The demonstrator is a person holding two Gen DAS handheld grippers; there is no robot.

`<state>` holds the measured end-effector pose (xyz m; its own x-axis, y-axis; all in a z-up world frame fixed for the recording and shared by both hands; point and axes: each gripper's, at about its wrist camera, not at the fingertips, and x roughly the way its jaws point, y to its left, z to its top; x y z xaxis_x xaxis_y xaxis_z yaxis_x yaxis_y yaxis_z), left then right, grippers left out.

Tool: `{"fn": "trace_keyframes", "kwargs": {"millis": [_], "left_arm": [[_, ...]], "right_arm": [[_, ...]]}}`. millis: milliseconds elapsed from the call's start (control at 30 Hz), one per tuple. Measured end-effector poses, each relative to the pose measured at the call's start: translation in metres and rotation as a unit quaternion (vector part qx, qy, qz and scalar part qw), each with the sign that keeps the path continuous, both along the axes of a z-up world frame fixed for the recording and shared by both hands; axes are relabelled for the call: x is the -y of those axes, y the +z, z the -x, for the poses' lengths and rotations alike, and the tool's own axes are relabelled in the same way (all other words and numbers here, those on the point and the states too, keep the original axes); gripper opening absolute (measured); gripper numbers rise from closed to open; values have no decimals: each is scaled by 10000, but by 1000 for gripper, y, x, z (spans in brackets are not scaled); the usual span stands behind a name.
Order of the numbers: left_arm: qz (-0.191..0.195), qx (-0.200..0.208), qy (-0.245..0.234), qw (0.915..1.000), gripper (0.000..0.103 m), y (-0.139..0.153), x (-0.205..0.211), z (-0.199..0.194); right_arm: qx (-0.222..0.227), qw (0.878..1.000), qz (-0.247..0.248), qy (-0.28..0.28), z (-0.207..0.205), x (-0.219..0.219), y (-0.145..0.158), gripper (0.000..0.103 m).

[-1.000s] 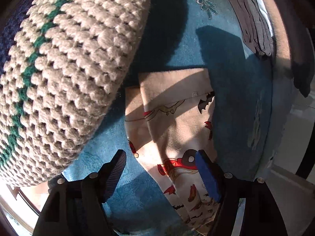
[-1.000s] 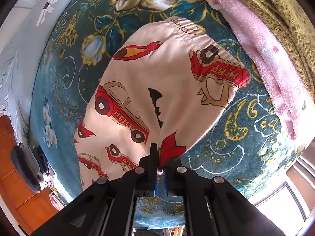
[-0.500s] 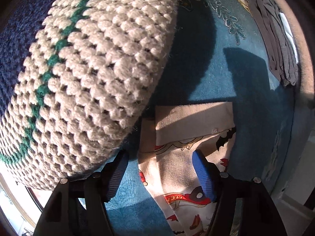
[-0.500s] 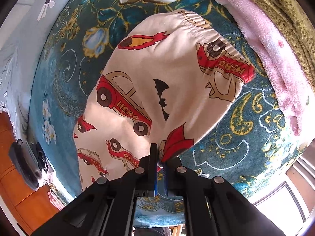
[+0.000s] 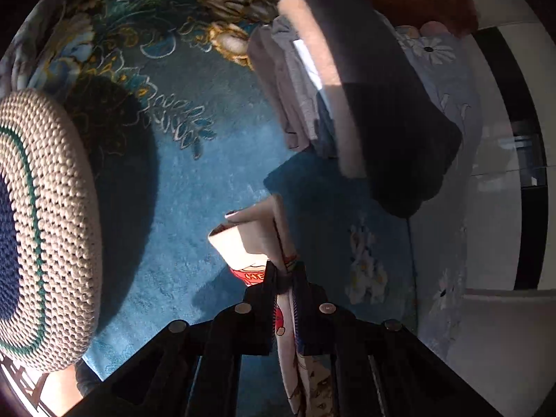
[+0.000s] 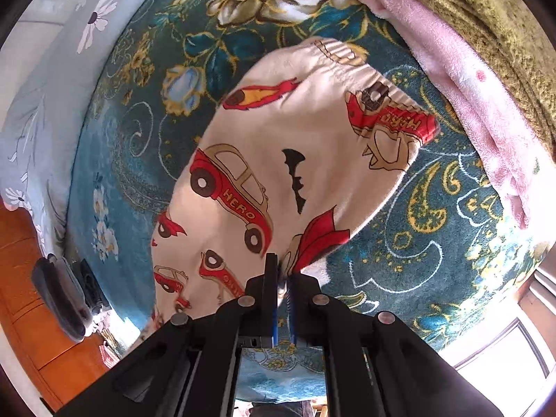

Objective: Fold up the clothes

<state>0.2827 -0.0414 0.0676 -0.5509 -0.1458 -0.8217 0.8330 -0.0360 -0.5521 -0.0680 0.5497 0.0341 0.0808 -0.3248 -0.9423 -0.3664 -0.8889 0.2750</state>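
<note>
**Printed trousers, held at two points over blue rug**

Change since prior frames: the left claw (image 5: 284, 274), earlier spread wide above the flat hem, has shut on the trousers (image 5: 250, 239) and lifted that end off the rug (image 5: 180, 208); hem now curls up, pale underside lit. Right claw (image 6: 283, 274) is clamped as before on a fabric edge by the red cape print.

Surroundings, left view: crocheted cushion (image 5: 41, 229), beige with green ring and navy centre, at left, apart from the cloth and casting a shadow on the rug. Stack of folded grey clothes (image 5: 295, 93) beyond, near the rug's far edge. A dark blurred object hangs above that stack, partly hiding it; what it is cannot be told.

Right view only: the trousers' waistband end, lying spread on the rug's floral part; pink blanket (image 6: 469, 80) and olive blanket (image 6: 504, 27) at upper right; pale flowered sheet (image 6: 52, 69) at left; wooden floor (image 6: 31, 312).

Legible print: "HERO" on the red cars.
</note>
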Motion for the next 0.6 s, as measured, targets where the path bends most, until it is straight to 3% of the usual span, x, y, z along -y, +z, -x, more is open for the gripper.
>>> {"fn": "trace_keyframes", "kwargs": {"millis": [67,133,200,300,400,500,600], "left_arm": [[462,337,-150,9983,9,16,14,-19],[474,994,-325,9934,9,-18,19,-30],[-128,1513,-201,9882,9,-102,34,-34],[-795,1660,395,9821,9,-152,42,-52],[-884,1542,680,9817,9,-152,46,-52],[-721,1588,501,9834,9,-136,51,-41],[-408,1546,293,9867,9,-93,51,-34]], "right_arm": [[-47,9999,75,129,0,5,9,6],[-52,9997,125,201,-4,10,6,7],[16,9998,149,130,-9,17,-4,11],[90,9997,161,-157,-28,3,-1,24],[31,9986,147,-503,-34,-7,-12,45],[87,9948,160,-997,-44,-25,-21,46],[123,9890,249,-1456,-53,-37,-30,46]]}}
